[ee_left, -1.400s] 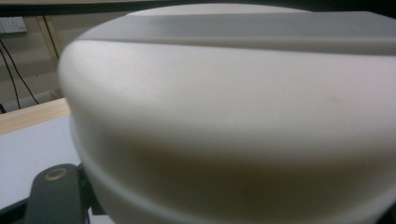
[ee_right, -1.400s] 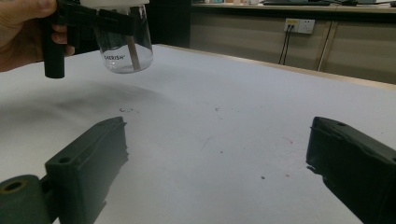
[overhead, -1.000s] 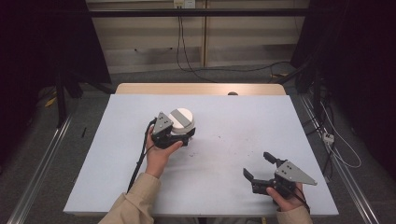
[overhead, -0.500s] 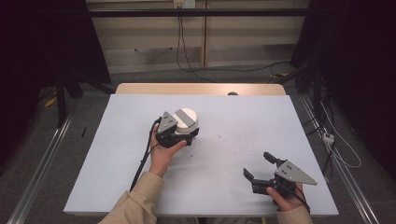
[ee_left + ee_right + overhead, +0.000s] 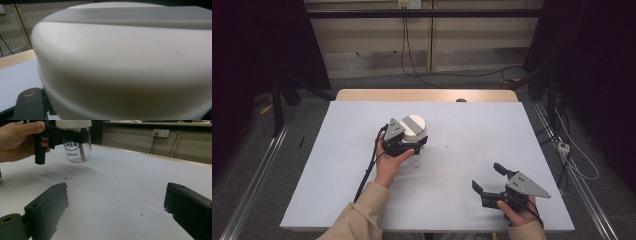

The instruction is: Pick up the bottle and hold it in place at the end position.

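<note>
On the pale bench (image 5: 337, 165), a white-lidded jar (image 5: 414, 127) is clamped by the left hand-held gripper (image 5: 404, 142); well apart, the right hand-held gripper (image 5: 492, 181) is held wide open, empty.

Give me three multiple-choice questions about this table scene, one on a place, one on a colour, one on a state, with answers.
1. Where is the clear glass jar?
A. at the left gripper
B. beside the right gripper
C. on the floor

2. What colour is the jar's round lid?
A. red
B. white
C. black

3. How do the right gripper's jaws stand?
A. shut on the jar
B. shut on nothing
C. open, holding nothing

Answers: 1 A, the left jaws clamp it below the lid; 2 B, white from above; 3 C, bare table lies between them.
</note>
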The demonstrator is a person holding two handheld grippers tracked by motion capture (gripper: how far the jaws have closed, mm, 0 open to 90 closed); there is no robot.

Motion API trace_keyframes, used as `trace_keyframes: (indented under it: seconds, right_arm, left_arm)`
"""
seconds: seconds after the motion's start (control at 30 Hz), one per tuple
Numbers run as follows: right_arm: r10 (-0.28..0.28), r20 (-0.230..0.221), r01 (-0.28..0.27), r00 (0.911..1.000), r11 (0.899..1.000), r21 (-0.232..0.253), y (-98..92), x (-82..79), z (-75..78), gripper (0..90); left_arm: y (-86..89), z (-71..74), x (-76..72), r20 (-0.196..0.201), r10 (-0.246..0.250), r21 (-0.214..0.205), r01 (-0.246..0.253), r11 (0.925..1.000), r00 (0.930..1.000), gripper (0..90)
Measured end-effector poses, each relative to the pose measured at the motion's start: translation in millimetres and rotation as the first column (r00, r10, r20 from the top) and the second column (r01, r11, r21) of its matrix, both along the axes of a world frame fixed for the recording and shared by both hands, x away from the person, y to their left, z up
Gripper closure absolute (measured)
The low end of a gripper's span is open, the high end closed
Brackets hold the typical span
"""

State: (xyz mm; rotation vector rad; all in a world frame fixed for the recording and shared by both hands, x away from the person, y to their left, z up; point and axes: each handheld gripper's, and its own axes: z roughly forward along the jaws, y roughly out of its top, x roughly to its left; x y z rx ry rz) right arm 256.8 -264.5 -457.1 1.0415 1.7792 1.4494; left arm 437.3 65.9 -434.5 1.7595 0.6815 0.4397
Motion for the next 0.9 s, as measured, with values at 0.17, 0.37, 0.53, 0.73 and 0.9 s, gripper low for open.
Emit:
trace_keyframes:
  seconds: [0.17,0.37,0.53,0.73,0.9]
  right_arm:
    - [0.001,0.0,-0.001,1.0,1.0,0.001,-0.1,0.1,-0.1,4.9]
    - [0.002,-0.002,-0.002,1.0,1.0,-0.001,0.2,0.4,-0.3,4.9]
    - [0.004,-0.002,-0.004,1.0,1.0,-0.003,0.4,0.6,-0.4,4.9]
    - [0.003,-0.004,-0.003,1.0,1.0,-0.006,0.4,0.9,-0.8,5.0]
    - [0.004,-0.003,-0.004,1.0,1.0,-0.005,0.8,0.7,-0.6,5.0]
  left_arm:
    - [-1.8,-1.6,1.3,-0.003,-0.001,0.001,0.001,1.0,1.0,18.5]
    - [-3.6,-2.9,2.5,-0.004,0.0,-0.006,0.0,1.0,1.0,18.5]
    - [-5.4,-4.6,3.4,-0.009,-0.001,0.002,0.001,1.0,1.0,18.5]
    - [-7.1,-4.6,3.5,-0.016,-0.002,0.001,0.002,1.0,0.9999,18.5]
    - [-9.4,-3.7,4.8,-0.009,-0.012,0.007,0.012,0.9999,0.9999,18.5]
